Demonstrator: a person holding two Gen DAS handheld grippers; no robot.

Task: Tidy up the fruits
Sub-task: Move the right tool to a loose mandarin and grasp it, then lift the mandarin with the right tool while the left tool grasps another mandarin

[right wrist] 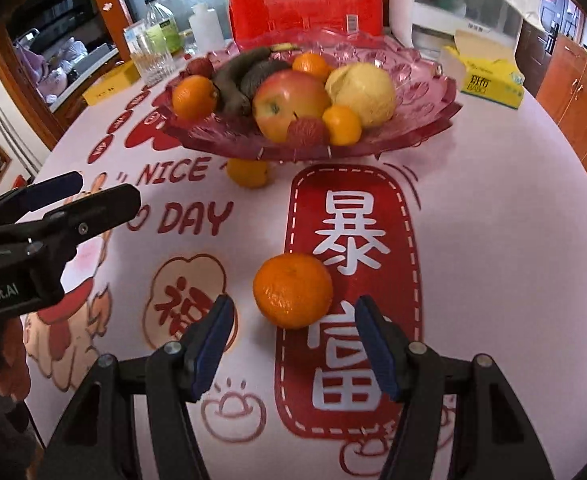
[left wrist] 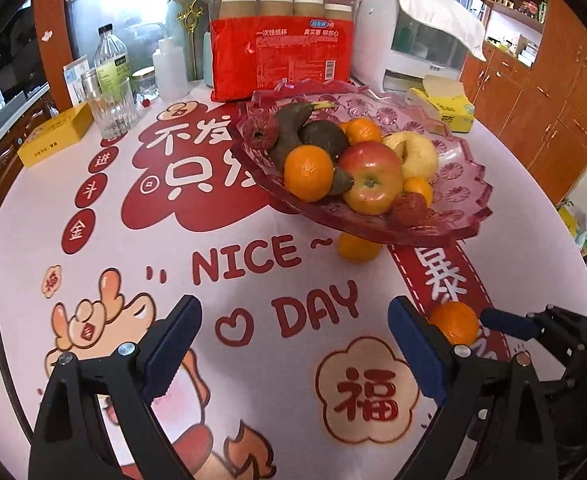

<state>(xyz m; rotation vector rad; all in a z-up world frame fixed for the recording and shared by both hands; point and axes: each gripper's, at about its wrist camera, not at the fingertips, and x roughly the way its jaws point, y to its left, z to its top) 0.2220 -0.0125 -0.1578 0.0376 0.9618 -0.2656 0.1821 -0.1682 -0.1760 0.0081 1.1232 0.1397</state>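
A: Where's the loose fruit?

B: Small round orange mandarin (right wrist: pixel 292 290) sits on the printed pink-and-red tabletop (right wrist: pixel 493 220), lower centre of the right wrist view, just ahead of the right gripper (right wrist: pixel 293 340). Gripper's spread wide, blue pads either side, not touching the fruit yet. Prob lined up that way so the fingers can slide round it and close.

A: And the other gripper?

B: Left gripper (left wrist: pixel 295 344) is also spread, nothing between its fingers, hanging over the "DAY" print at the bottom of the left wrist view. Looks like it's parked out of the way, tho that's a guess.

A: Where does the mandarin go?

B: Into the scalloped pink glass fruit bowl (left wrist: pixel 461 184), I'd say, upper centre of the frame. It already holds a red-yellow apple (left wrist: pixel 371 176), a pale yellow apple (left wrist: pixel 413 152), mandarins, dark fruit and a couple of red bumpy ones.

A: Anything else loose?

B: Second mandarin (left wrist: pixel 358 247) on the tabletop, tucked under the bowl's front rim, partly hidden. Harder to reach; rim overhangs it, so approach low & from the front.
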